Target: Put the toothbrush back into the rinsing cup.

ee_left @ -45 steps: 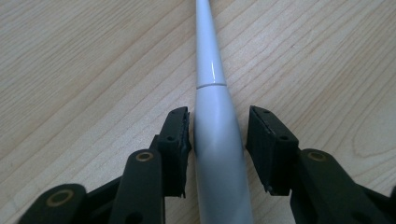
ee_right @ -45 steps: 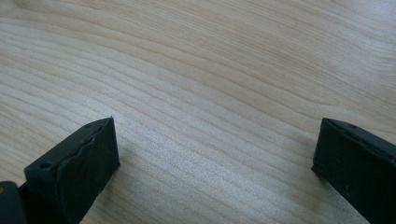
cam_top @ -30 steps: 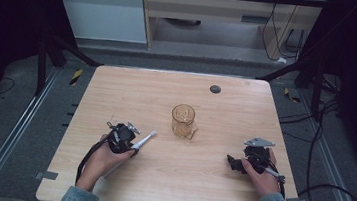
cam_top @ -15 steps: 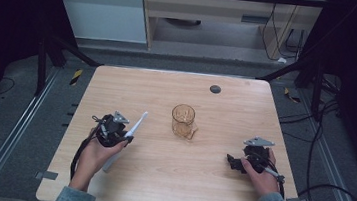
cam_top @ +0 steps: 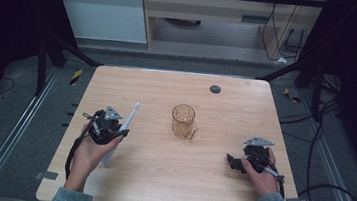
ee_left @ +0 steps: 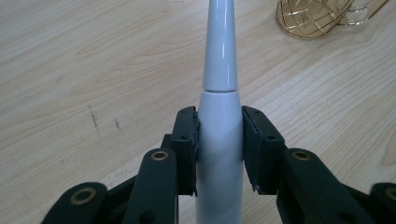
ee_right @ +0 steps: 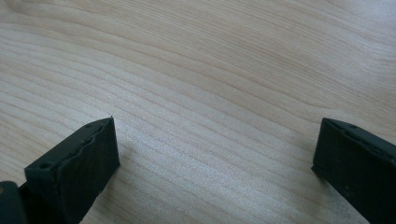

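My left gripper (cam_top: pixel 118 129) is shut on the thick lower part of a white tapered toothbrush-like handle (cam_top: pixel 127 119), held above the left side of the wooden table (cam_top: pixel 168 180). In the left gripper view both pads press the white handle (ee_left: pixel 219 70), and its slim end points past my left gripper (ee_left: pixel 219 140) towards a clear glass cup with a gold wire pattern (ee_left: pixel 310 18). That cup (cam_top: pixel 183 120) stands at the table's middle. Near the front right edge my right gripper (cam_top: pixel 233 162) rests low, and my right gripper (ee_right: pixel 215 158) stands open over bare wood.
A small dark round disc (cam_top: pixel 215 89) lies near the table's far edge. Black frame legs and cables stand on the floor on both sides. Bare wood lies between the two hands and in front of the cup.
The left hand has risen and shifted left with the white handle, whose slim end now tilts up and away. The right hand has stayed in place.
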`<state>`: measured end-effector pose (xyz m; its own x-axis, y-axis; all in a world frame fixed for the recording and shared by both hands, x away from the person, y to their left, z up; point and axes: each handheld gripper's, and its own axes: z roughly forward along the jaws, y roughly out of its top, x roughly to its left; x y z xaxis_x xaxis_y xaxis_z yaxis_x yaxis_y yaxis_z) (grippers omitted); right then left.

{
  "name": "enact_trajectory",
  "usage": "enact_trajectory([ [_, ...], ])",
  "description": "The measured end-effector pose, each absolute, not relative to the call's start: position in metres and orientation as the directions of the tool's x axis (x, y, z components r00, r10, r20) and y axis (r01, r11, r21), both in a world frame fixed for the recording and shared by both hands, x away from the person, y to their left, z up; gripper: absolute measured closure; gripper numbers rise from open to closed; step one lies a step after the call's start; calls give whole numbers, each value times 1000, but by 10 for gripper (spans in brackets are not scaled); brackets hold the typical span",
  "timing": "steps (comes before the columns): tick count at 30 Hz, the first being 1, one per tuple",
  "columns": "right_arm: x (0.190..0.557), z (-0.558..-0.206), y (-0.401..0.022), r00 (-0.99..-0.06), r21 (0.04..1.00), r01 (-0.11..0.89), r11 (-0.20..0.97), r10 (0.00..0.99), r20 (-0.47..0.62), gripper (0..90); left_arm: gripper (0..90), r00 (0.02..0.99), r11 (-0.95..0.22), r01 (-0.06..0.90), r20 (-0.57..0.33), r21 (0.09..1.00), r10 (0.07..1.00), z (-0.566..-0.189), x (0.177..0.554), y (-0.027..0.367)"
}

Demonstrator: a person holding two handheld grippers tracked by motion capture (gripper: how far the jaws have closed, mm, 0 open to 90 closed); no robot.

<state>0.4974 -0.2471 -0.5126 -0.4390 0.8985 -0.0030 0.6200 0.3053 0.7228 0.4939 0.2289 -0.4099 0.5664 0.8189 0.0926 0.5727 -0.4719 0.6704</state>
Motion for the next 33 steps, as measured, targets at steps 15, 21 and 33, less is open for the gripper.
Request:
enact_trajectory([
  [15, 497, -513, -247, -439, 723, 620, 305, 899, -3, 3, 674, 547, -444, 548, 97, 709, 831, -399, 493, 236],
  [21, 498, -513, -247, -437, 722, 621, 304, 900, -3, 3, 674, 545, -439, 547, 95, 712, 833, -399, 496, 239],
  [33, 498, -513, -247, -436, 722, 622, 304, 900, -3, 3, 674, 548, -434, 534, 94, 726, 831, -399, 497, 239],
])
